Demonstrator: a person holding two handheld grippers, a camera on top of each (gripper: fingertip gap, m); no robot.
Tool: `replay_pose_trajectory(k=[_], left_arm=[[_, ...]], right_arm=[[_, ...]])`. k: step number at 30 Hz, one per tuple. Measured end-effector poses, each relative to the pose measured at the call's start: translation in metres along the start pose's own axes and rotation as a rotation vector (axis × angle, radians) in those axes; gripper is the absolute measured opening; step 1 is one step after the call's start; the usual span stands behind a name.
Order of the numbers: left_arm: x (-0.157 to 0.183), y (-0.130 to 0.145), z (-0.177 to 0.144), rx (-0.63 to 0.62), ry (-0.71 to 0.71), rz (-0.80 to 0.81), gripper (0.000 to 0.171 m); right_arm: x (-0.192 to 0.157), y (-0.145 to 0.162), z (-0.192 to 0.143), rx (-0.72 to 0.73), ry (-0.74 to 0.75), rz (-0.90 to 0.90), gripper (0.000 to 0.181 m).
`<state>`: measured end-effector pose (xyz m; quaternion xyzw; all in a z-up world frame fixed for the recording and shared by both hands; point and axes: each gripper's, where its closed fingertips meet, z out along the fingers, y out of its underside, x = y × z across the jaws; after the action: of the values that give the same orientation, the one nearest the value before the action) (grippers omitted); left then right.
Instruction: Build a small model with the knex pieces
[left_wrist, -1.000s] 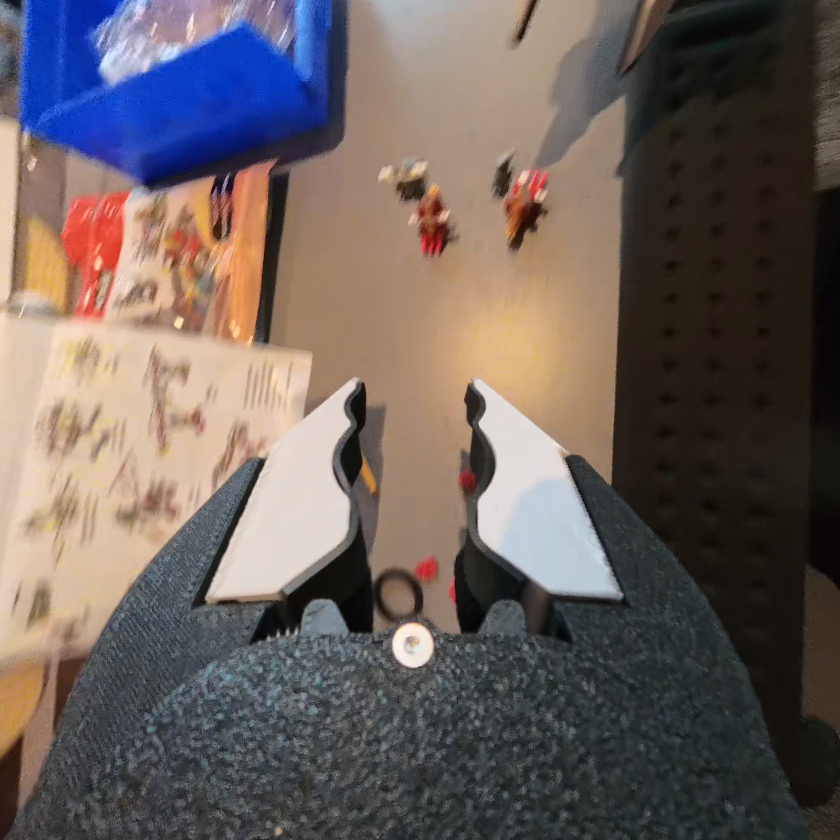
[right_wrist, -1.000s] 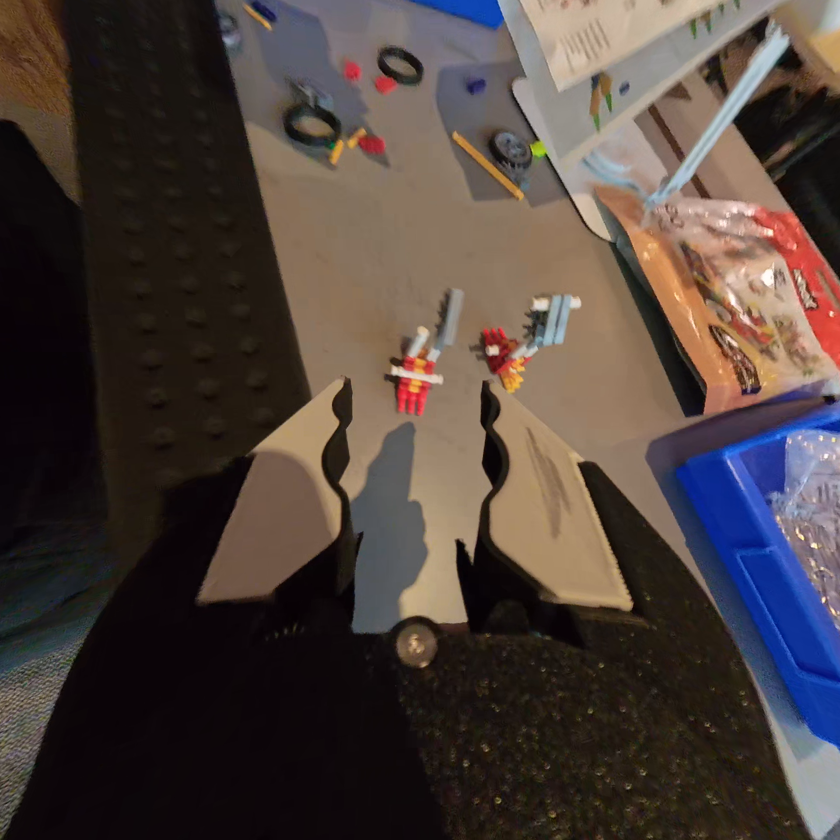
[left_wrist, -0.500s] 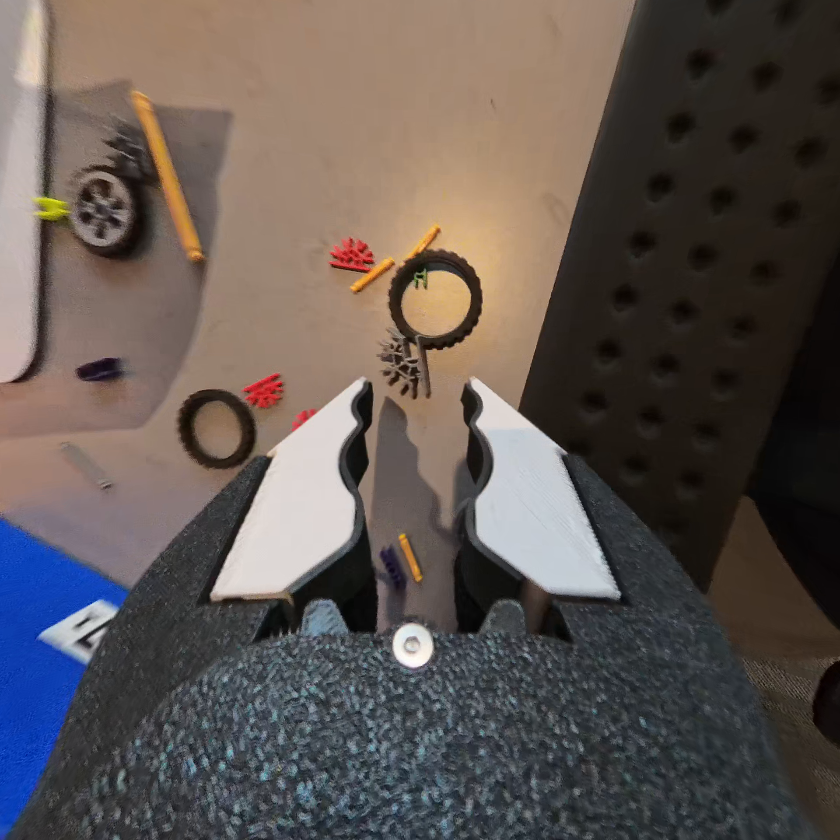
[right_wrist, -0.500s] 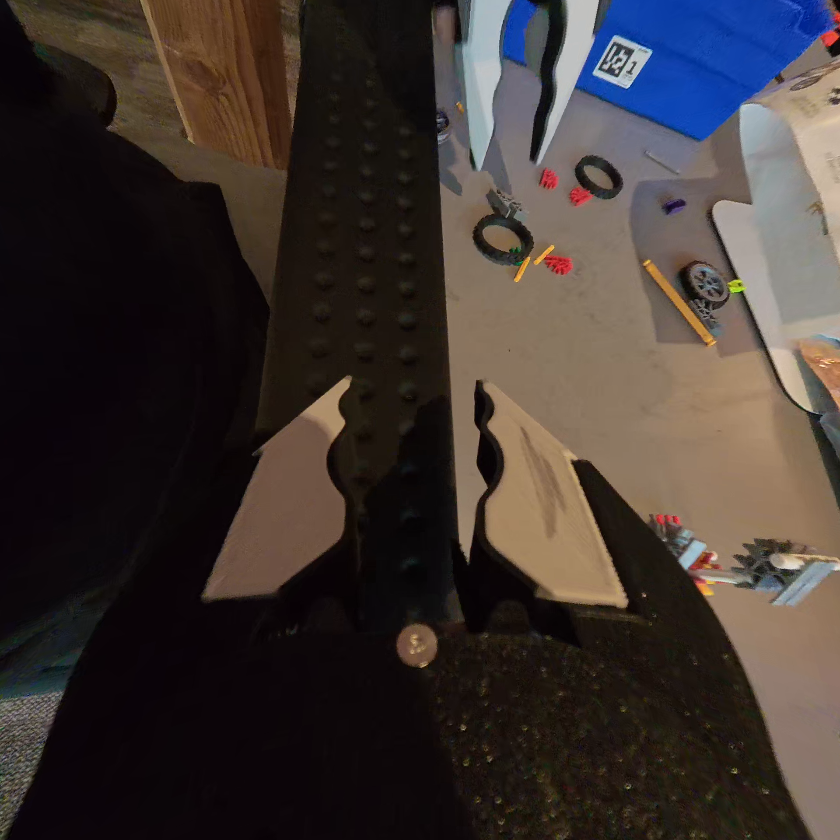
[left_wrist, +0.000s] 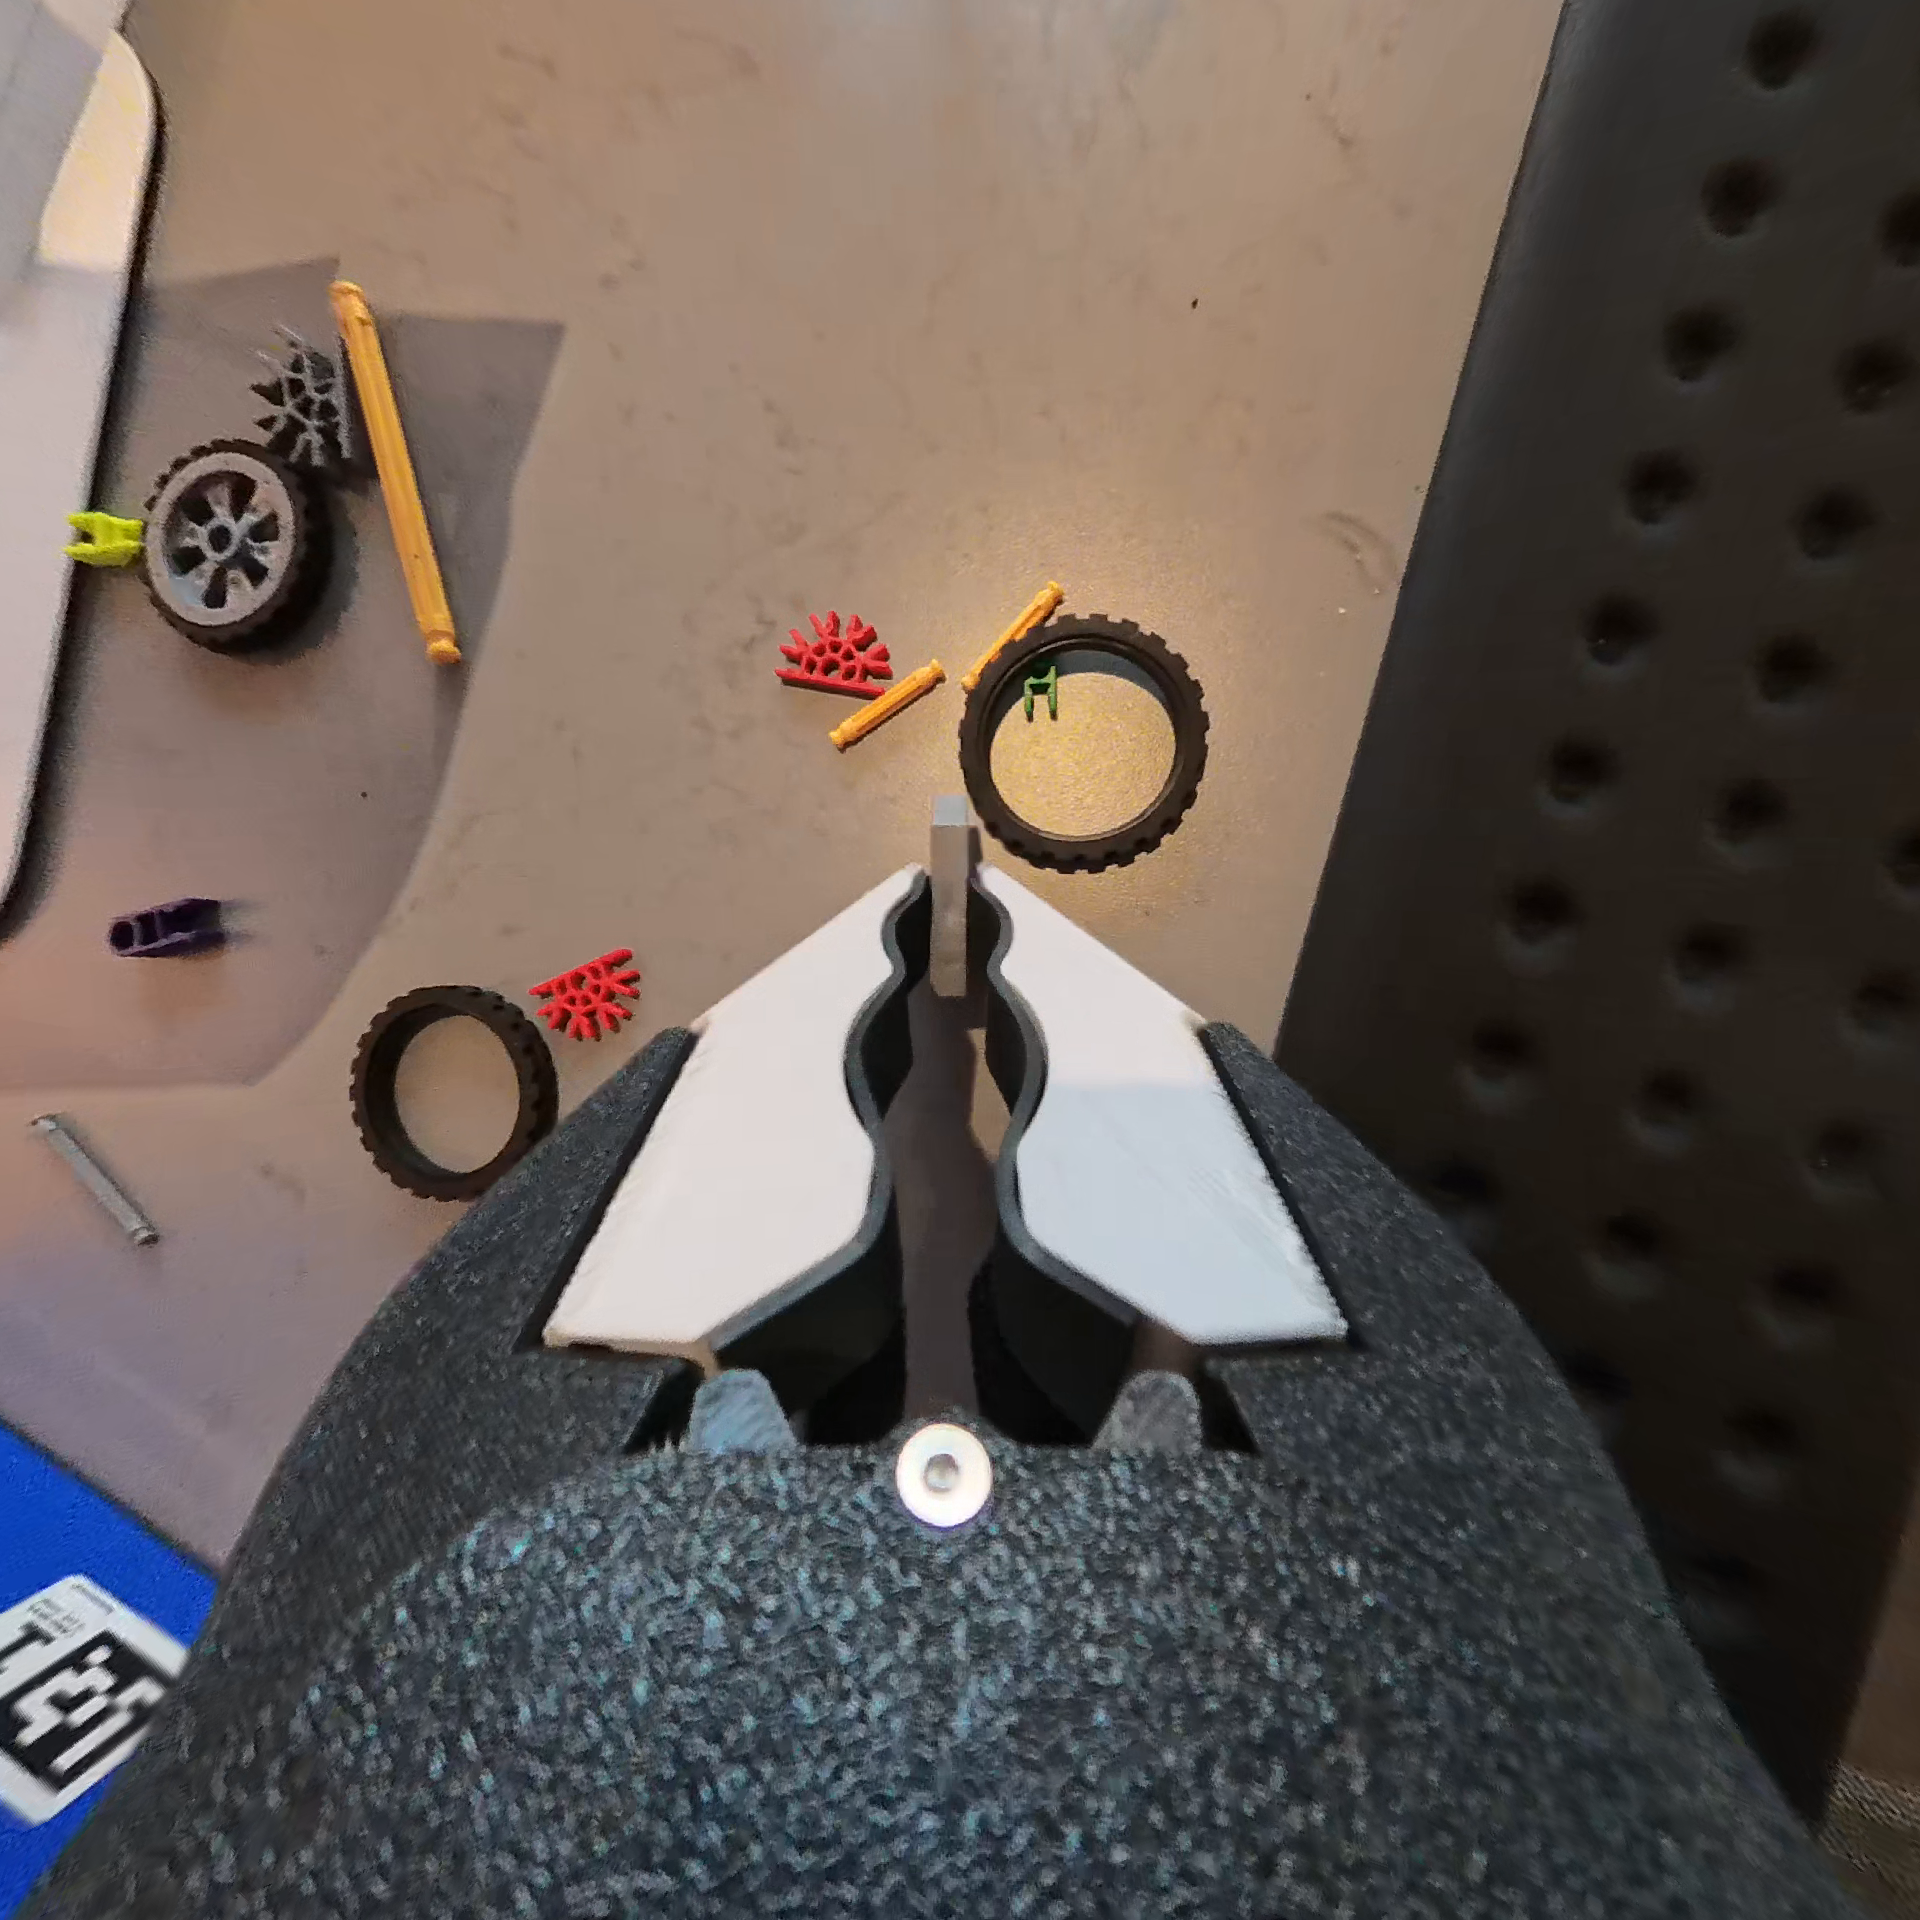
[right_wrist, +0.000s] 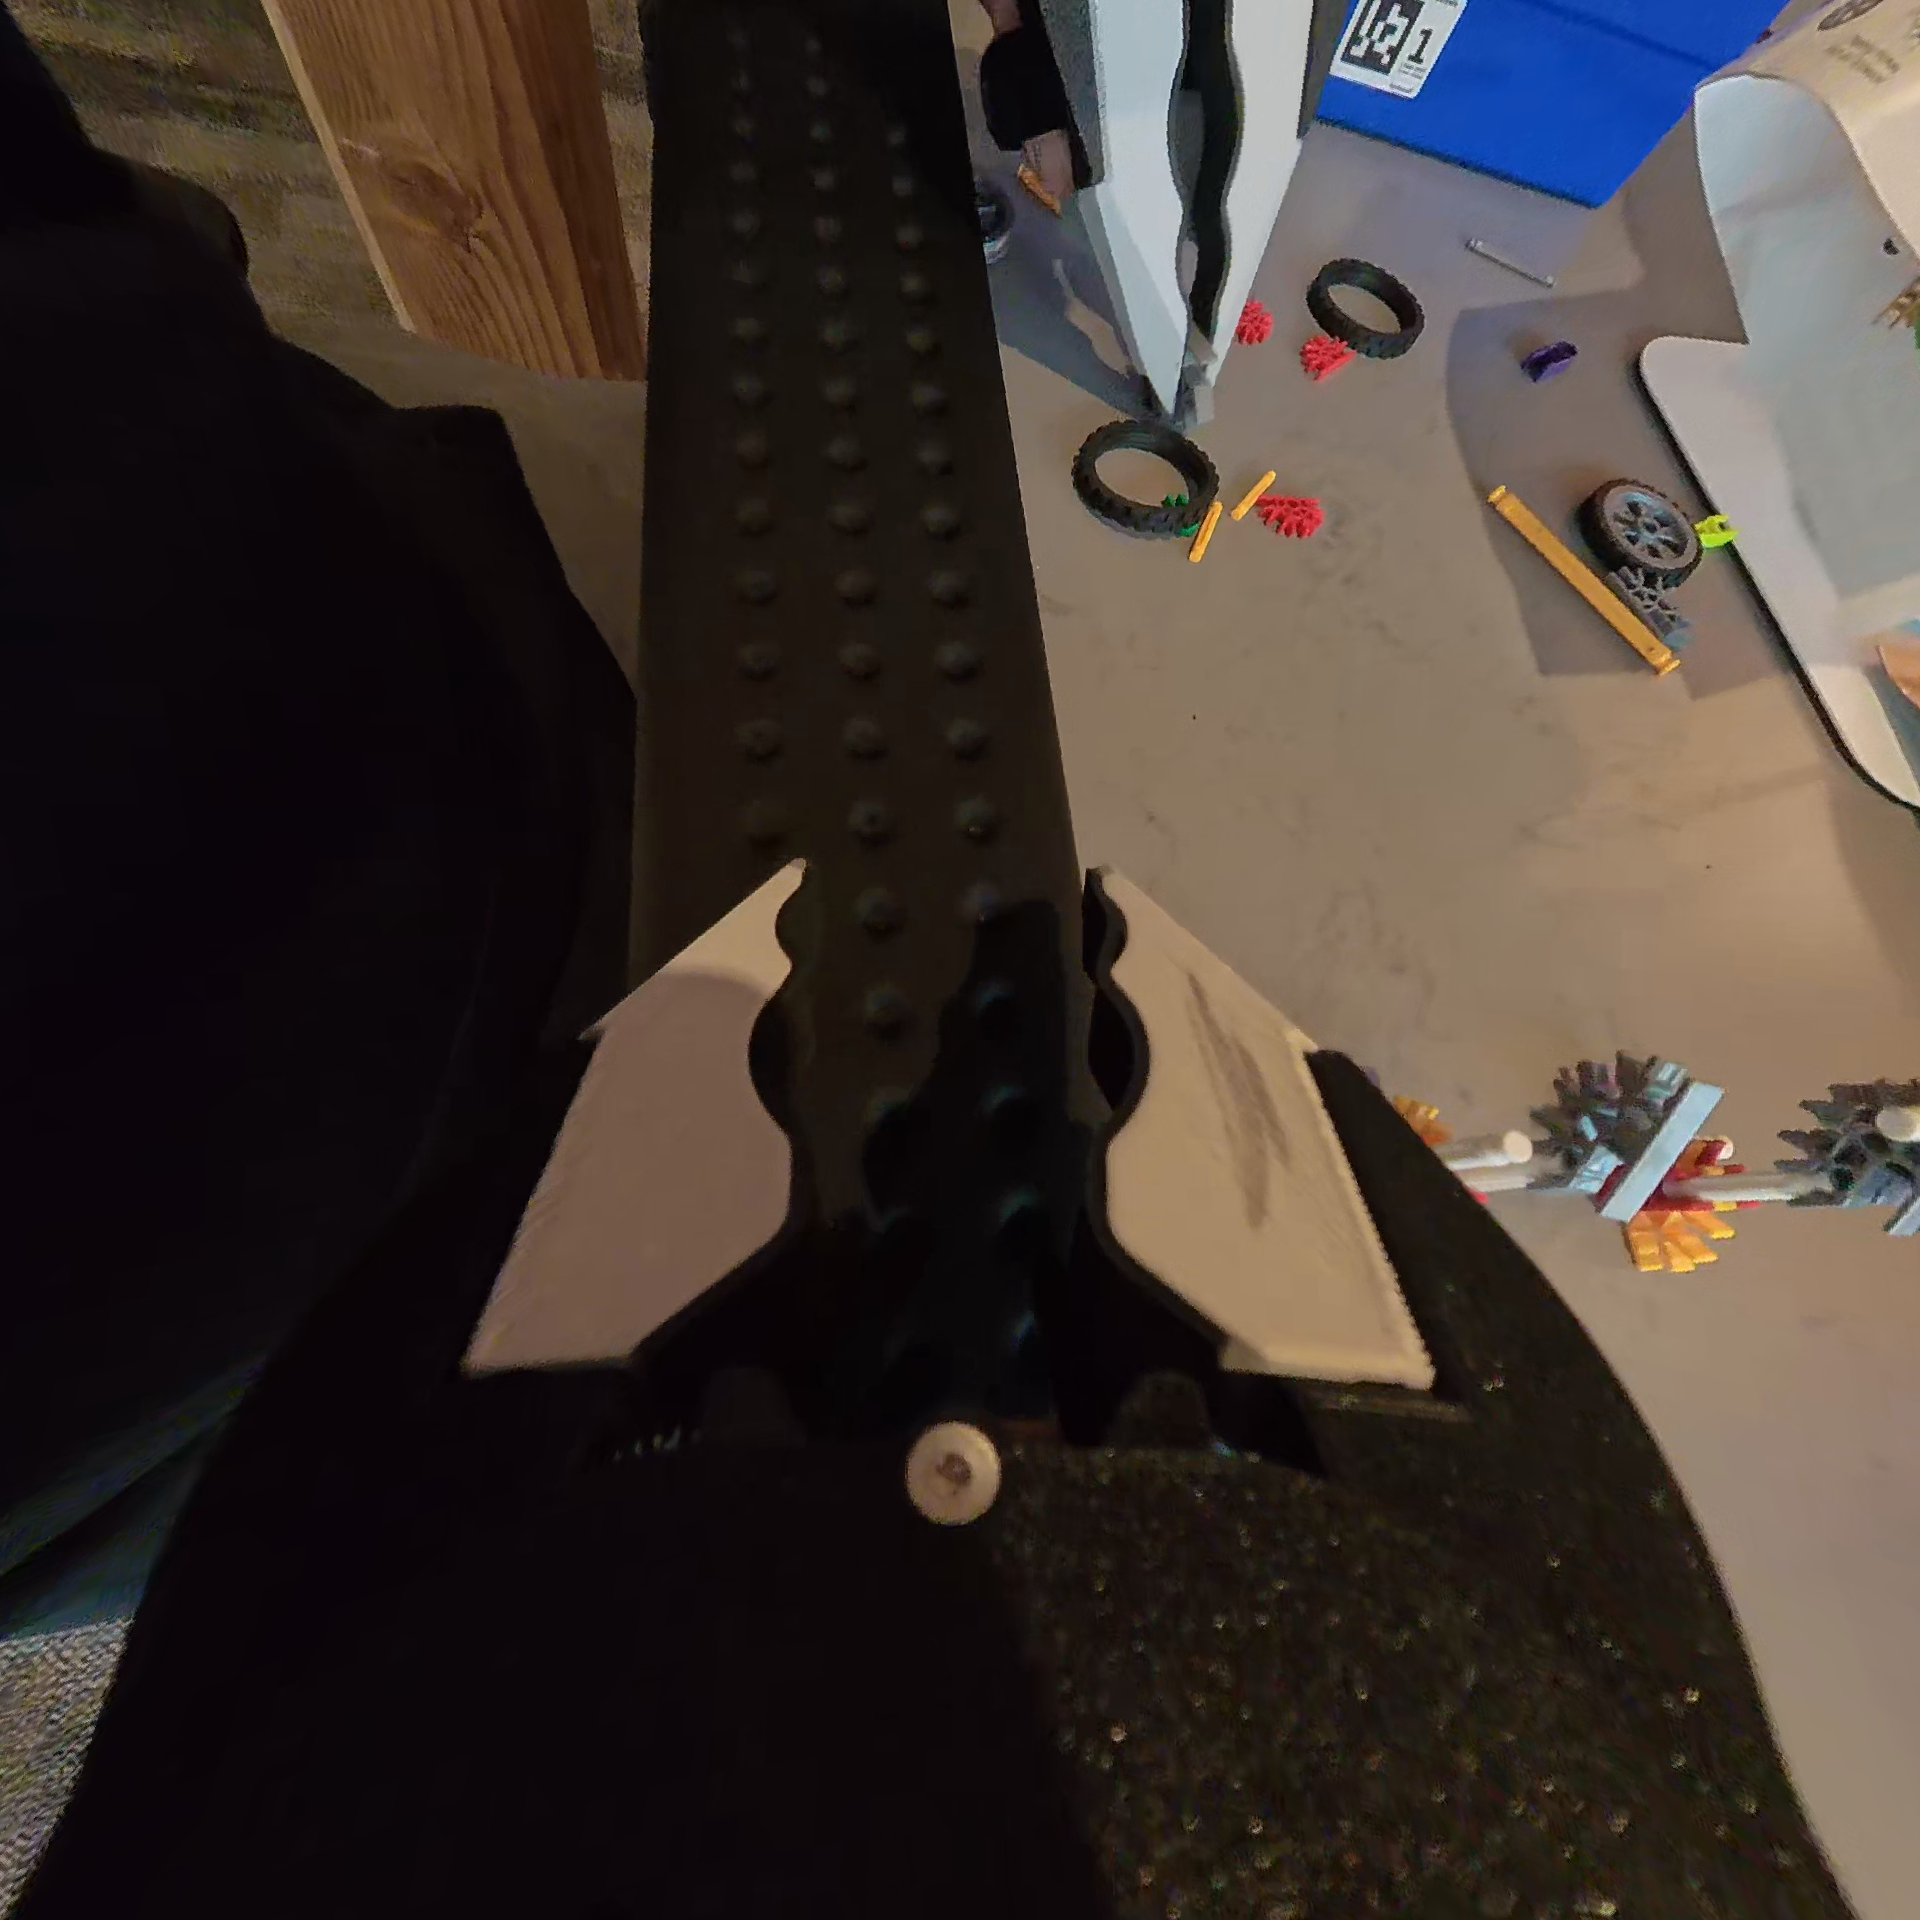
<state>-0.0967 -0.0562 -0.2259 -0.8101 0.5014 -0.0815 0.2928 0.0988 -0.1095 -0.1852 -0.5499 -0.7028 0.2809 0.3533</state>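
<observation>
Since earlier, left gripper (left_wrist: 949, 894) clamped a grey piece (left_wrist: 952, 902) — right gripper's (right_wrist: 943, 878) fingers apart.

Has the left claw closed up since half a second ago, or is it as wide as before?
Yes. The left claw has narrowed and now pinches a small grey piece beside the black tyre.

Two empty black tyres (left_wrist: 1083, 743) (left_wrist: 454, 1093) lie on the surface, plus one spoked wheel (left_wrist: 227, 542). Two red fan-shaped connectors (left_wrist: 834, 652) (left_wrist: 585, 990). Three yellow rods: one long (left_wrist: 393, 470), two short (left_wrist: 886, 703) (left_wrist: 1011, 635). One purple clip (left_wrist: 166, 926), one lime clip (left_wrist: 104, 536), one small green clip (left_wrist: 1040, 694), one grey pin (left_wrist: 94, 1177), one grey connector (left_wrist: 303, 398).
</observation>
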Motion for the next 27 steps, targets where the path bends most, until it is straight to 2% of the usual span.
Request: replay_pose_trajectory(k=[4,7,10,12,13,16,20,22,27], left_arm=[[-0.006,-0.014,-0.009,0.050,-0.039,-0.001,0.006],[0.000,-0.050,-0.020,0.212,0.012,-0.050,0.006],[0.016,-0.094,-0.026,0.400,0.134,-0.108,0.006],[0.031,-0.117,-0.024,0.463,0.228,-0.125,0.006],[0.040,-0.128,-0.022,0.488,0.279,-0.121,0.006],[0.068,-0.152,-0.010,0.513,0.398,-0.091,0.006],[0.104,-0.172,0.009,0.480,0.468,0.026,0.006],[0.113,-0.179,0.015,0.464,0.473,0.071,0.006],[0.117,-0.189,0.022,0.467,0.474,0.117,0.005]], right_arm=[[0.002,0.001,-0.006,0.012,0.021,0.003,0.050],[0.011,-0.004,-0.013,0.038,0.072,0.023,0.050],[0.030,-0.011,-0.019,0.080,0.161,0.097,0.049],[0.041,-0.019,-0.023,0.142,0.210,0.166,0.045],[0.045,-0.024,-0.024,0.182,0.223,0.210,0.037],[0.046,-0.032,-0.020,0.257,0.202,0.319,0.028],[0.045,-0.026,-0.015,0.236,0.219,0.329,0.024],[0.041,-0.027,-0.018,0.250,0.189,0.334,0.024],[0.035,-0.024,-0.026,0.267,0.151,0.343,0.007]])
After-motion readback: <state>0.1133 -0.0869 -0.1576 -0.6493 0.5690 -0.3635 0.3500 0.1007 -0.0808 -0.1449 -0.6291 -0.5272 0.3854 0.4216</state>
